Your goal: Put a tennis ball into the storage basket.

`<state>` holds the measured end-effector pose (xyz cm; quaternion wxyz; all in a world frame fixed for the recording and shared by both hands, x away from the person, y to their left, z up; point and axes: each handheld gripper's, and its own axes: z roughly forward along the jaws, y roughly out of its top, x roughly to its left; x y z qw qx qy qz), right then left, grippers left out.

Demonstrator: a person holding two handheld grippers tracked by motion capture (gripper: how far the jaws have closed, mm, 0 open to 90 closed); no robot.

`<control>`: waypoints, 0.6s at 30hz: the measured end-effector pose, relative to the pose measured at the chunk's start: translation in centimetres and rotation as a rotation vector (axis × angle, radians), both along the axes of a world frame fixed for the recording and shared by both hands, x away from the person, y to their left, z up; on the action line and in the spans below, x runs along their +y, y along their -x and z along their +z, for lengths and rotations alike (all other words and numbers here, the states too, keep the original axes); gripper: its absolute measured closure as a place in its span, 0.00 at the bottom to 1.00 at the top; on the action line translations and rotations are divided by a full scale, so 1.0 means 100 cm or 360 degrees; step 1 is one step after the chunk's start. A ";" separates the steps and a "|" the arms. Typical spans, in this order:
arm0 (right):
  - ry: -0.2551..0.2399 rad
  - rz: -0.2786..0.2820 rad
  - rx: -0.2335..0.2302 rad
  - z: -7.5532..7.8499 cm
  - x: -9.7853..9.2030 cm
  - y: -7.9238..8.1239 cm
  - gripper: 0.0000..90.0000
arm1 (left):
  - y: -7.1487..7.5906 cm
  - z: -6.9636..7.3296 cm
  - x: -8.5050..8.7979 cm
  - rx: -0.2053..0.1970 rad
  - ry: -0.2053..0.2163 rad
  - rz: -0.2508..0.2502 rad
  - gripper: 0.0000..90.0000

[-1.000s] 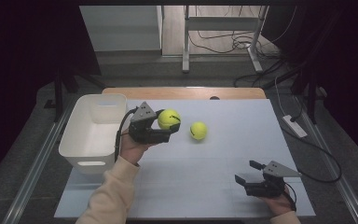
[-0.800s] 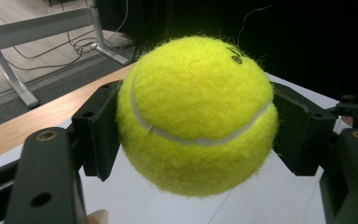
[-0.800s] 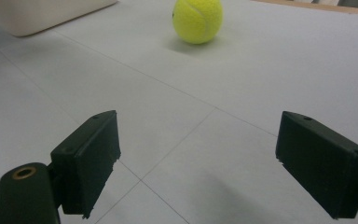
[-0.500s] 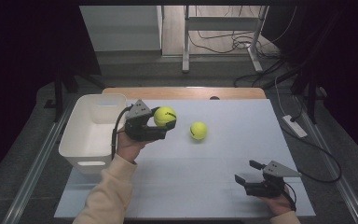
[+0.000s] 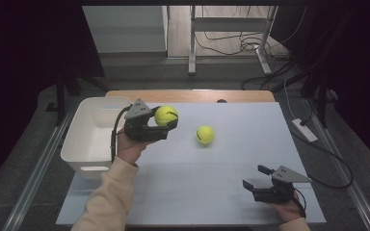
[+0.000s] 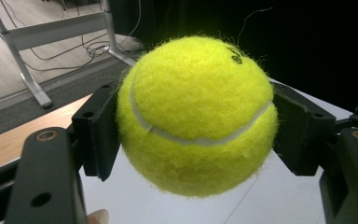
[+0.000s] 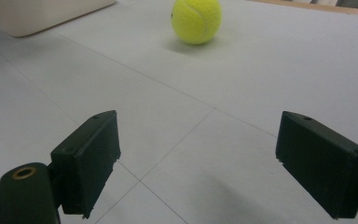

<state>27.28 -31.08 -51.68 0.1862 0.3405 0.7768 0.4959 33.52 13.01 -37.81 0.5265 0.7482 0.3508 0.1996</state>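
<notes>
holding a tennis ball [image 5: 165,115] clear of the table [image 5: 231,202], the left gripper [image 5: 167,122] is clamped on it, one black pad pressed against each side of the ball's widest part, as the left gripper view shows [image 6: 196,114]. that is a sound place to take it: a round thing squeezed off its middle would tend to squirt out. the ball looks light and springy, its fuzzy yellow felt giving the flat pads plenty of friction, so it should neither slip nor suffer from a firm grip; a curved white seam runs across the nap. it hangs just beside the near corner of a white plastic bin [image 5: 79,149], a smooth, stiff, round-cornered tub standing open at the table's left edge, which looks like the likely place to drop it. a second tennis ball [image 5: 205,134] rests on the table, well apart from both grippers, and would roll at a nudge on that smooth, matte, pale surface. the right gripper [image 5: 255,178] rests low near the front right, its jaws standing wide apart with nothing between them, pointed toward that loose ball [image 7: 196,19].
</notes>
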 end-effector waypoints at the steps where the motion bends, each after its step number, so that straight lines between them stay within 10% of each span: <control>1: 0.0000 -0.0001 -0.0001 0.000 0.000 0.000 0.15 | 0.000 0.000 0.001 0.0001 0.0001 0.0003 0.30; 18: -0.0003 -0.0005 -0.0001 0.000 0.000 0.000 0.15 | -0.003 0.006 0.012 -0.0011 0.0001 0.0046 0.30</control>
